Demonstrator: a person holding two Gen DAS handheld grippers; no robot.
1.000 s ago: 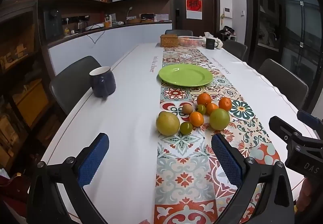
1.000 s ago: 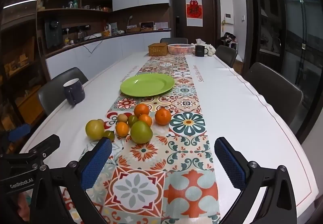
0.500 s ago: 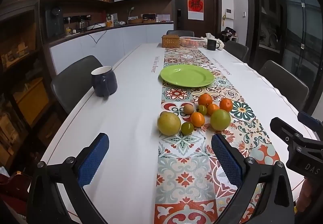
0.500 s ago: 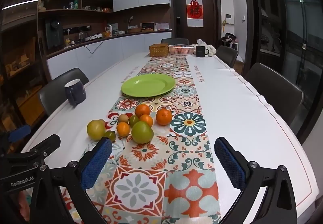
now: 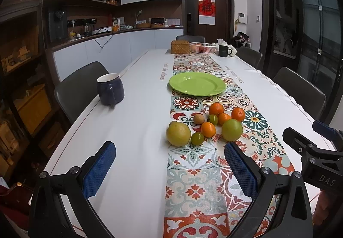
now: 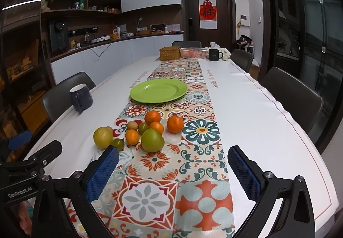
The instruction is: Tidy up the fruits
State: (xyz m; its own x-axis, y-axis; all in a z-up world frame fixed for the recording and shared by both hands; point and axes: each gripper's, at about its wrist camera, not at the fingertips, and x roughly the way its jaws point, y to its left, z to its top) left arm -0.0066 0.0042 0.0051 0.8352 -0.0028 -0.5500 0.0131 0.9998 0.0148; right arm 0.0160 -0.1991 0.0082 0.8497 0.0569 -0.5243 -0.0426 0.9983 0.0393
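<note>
Nine fruits [image 5: 205, 125]: sitting clustered on the patterned runner [image 5: 199, 173].
Plate [image 5: 197, 83]: lying beyond them.
Left gripper [image 5: 169, 165]: fingers hanging released.
Right gripper [image 6: 173, 168]: fingers hanging released.

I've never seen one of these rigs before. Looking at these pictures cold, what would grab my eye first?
Probably the cluster of fruit, oranges and green-yellow pieces, sitting on the bright patterned runner down the middle of the white table. Just beyond it lies an empty lime-green plate. At the bottom edge, the blue-padded left gripper and right gripper are open, short of the fruit.
</note>
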